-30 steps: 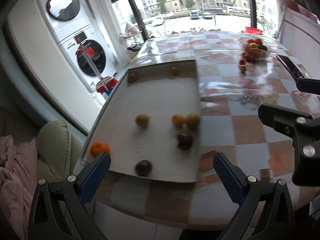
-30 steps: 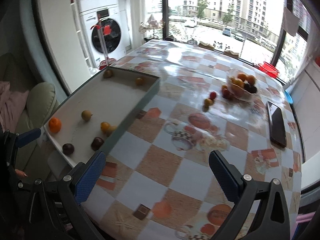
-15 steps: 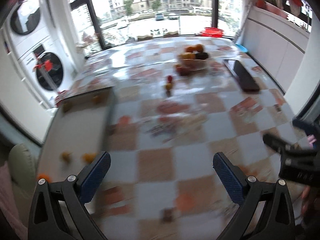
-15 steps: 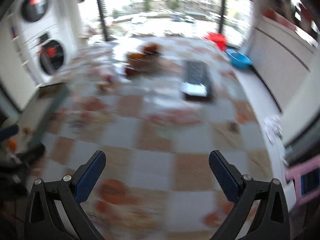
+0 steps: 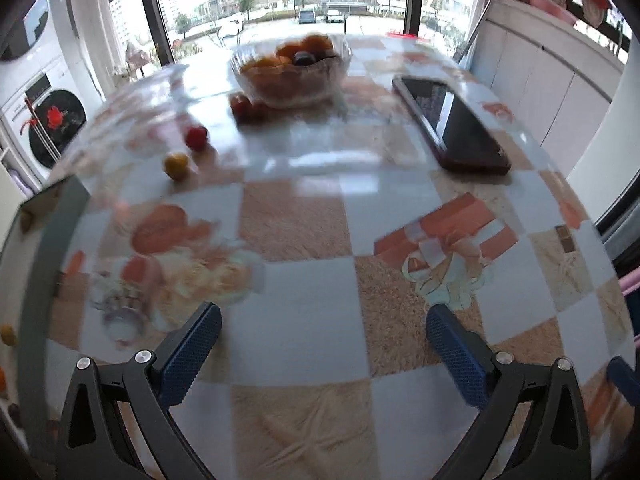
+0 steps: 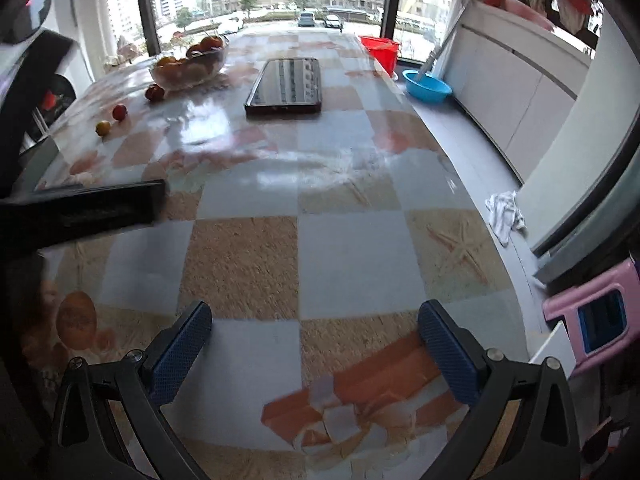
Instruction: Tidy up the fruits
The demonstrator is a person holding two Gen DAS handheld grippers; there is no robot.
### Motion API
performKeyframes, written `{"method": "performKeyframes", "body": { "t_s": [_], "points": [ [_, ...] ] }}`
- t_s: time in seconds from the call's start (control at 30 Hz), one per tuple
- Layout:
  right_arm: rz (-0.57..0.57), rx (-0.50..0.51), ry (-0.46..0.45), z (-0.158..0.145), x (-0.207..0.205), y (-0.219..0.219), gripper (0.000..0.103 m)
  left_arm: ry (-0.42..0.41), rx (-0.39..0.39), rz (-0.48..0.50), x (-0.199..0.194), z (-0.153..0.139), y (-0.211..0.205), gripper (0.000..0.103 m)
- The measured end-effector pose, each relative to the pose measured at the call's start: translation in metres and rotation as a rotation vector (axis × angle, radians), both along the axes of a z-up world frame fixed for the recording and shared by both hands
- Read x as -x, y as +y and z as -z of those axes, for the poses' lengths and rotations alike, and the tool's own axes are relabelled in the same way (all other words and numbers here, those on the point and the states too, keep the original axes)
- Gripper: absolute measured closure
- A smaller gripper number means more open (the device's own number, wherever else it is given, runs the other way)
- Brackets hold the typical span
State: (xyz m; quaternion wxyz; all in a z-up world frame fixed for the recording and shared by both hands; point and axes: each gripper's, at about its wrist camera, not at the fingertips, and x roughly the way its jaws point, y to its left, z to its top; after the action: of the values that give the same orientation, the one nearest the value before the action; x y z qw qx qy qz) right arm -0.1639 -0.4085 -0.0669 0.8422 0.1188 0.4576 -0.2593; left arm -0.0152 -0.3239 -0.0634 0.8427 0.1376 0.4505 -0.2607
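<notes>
A clear glass bowl (image 5: 290,70) of orange and dark fruits stands at the far side of the checkered table (image 5: 304,224); the right wrist view shows the bowl (image 6: 188,66) at far left. Loose on the table lie a yellow fruit (image 5: 176,165), a red fruit (image 5: 197,137) and another red fruit (image 5: 241,105) beside the bowl. The tray's rim (image 5: 44,240) with small fruits runs along the left edge. My left gripper (image 5: 322,348) is open and empty over the near table. My right gripper (image 6: 314,344) is open and empty too; the left gripper's dark finger (image 6: 84,208) crosses its view.
A black phone (image 5: 450,124) lies right of the bowl. Washing machines (image 5: 44,120) stand at the left beyond the table. On the floor at the right are a blue basin (image 6: 426,86), a red bucket (image 6: 380,50), a white cloth (image 6: 505,214) and a pink stool (image 6: 596,316).
Both grippers swung right from the tray toward the bowl and phone, and stayed open. The bowl and loose fruits are much nearer in the left wrist view.
</notes>
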Motion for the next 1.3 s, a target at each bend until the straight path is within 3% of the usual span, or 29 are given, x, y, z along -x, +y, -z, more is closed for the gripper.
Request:
{"method": "performKeyframes", "body": {
  "t_s": [0.2, 1.3],
  "points": [
    [0.018, 0.024, -0.045, 0.002, -0.002, -0.001, 0.0, -0.016, 0.0, -0.005, -0.005, 0.007, -0.02, 0.0],
    [0.012, 0.032, -0.063, 0.003, -0.001, 0.001, 0.0, -0.011, 0.005, -0.002, -0.006, 0.006, -0.018, 0.0]
  ]
}}
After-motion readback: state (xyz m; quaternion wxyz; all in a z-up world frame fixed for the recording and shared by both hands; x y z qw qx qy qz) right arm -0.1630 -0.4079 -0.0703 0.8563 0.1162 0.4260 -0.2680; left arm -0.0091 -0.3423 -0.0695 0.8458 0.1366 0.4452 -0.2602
